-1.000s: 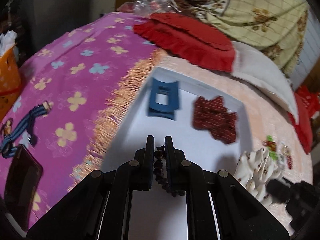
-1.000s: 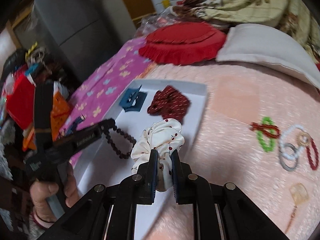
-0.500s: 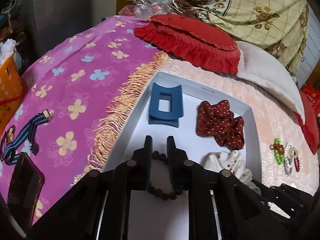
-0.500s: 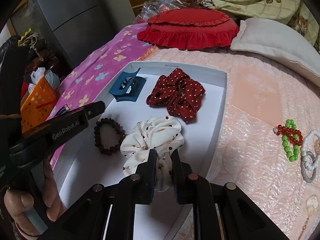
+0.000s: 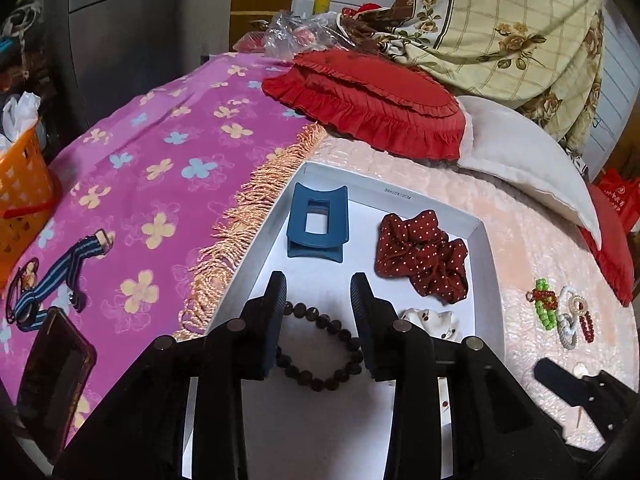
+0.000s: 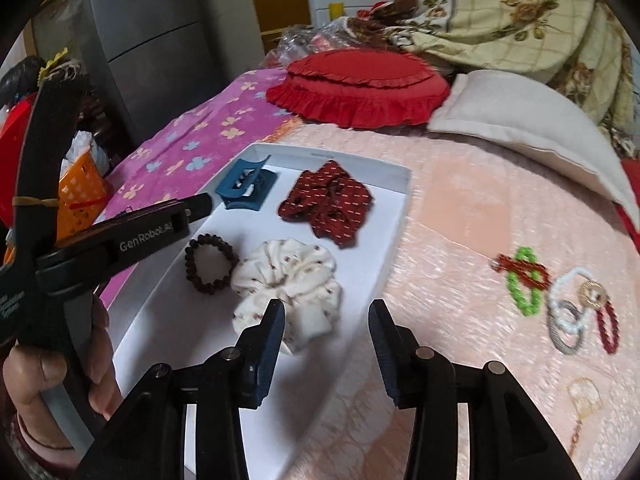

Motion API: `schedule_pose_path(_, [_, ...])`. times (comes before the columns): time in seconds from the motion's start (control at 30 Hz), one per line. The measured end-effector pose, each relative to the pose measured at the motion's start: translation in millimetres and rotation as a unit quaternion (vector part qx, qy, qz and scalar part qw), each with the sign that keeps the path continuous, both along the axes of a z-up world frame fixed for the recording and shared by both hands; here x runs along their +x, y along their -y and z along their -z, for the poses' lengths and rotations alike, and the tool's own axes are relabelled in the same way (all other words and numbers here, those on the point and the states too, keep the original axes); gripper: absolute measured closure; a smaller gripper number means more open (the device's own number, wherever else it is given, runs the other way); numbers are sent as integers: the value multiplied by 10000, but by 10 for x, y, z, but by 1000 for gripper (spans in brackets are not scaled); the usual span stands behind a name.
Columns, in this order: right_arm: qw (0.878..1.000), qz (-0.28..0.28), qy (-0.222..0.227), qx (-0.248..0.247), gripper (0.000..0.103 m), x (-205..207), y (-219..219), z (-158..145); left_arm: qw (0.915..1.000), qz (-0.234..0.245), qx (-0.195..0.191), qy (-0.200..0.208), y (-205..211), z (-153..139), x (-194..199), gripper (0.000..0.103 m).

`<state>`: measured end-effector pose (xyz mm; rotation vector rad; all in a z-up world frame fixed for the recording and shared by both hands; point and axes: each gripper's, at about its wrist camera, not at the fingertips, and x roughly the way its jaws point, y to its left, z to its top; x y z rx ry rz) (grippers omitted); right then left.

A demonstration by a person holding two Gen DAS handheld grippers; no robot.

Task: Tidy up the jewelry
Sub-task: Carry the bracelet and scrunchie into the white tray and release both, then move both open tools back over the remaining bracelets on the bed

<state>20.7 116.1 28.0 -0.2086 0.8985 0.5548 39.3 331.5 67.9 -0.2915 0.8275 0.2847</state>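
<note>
A white tray (image 5: 486, 264) (image 6: 396, 216) on the pink bedspread holds a blue hair claw (image 5: 318, 226) (image 6: 246, 186), a red dotted scrunchie (image 5: 422, 256) (image 6: 328, 204), a white dotted scrunchie (image 6: 290, 280) (image 5: 430, 320) and a dark bead bracelet (image 5: 320, 346) (image 6: 210, 258). My left gripper (image 5: 319, 284) is open just above the bracelet, which lies loose on the tray. My right gripper (image 6: 326, 312) is open, over the near edge of the white scrunchie. Loose bracelets (image 6: 560, 296) (image 5: 560, 312) lie on the bedspread to the right.
A red frilled cushion (image 5: 368, 100) and a white pillow (image 5: 528, 176) lie behind the tray. A purple flowered cloth (image 5: 140, 184) covers the left, with a dark phone (image 5: 52, 376) on it. An orange basket (image 5: 20, 184) stands far left. A small clear charm (image 6: 584, 396) lies near right.
Both grippers opened. The left one let the bead bracelet down onto the tray; the right one let go of the white scrunchie on the tray.
</note>
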Motion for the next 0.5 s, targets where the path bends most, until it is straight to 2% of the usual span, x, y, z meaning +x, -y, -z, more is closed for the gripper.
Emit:
schedule_pose_path(0.27, [9989, 457, 29, -105, 61, -86, 469, -57, 9998, 115, 154, -6, 134, -16, -132, 71])
schedule_pose_path(0.5, [9948, 927, 170, -392, 61, -153, 968, -87, 9981, 337, 503, 88, 468, -56, -267, 70])
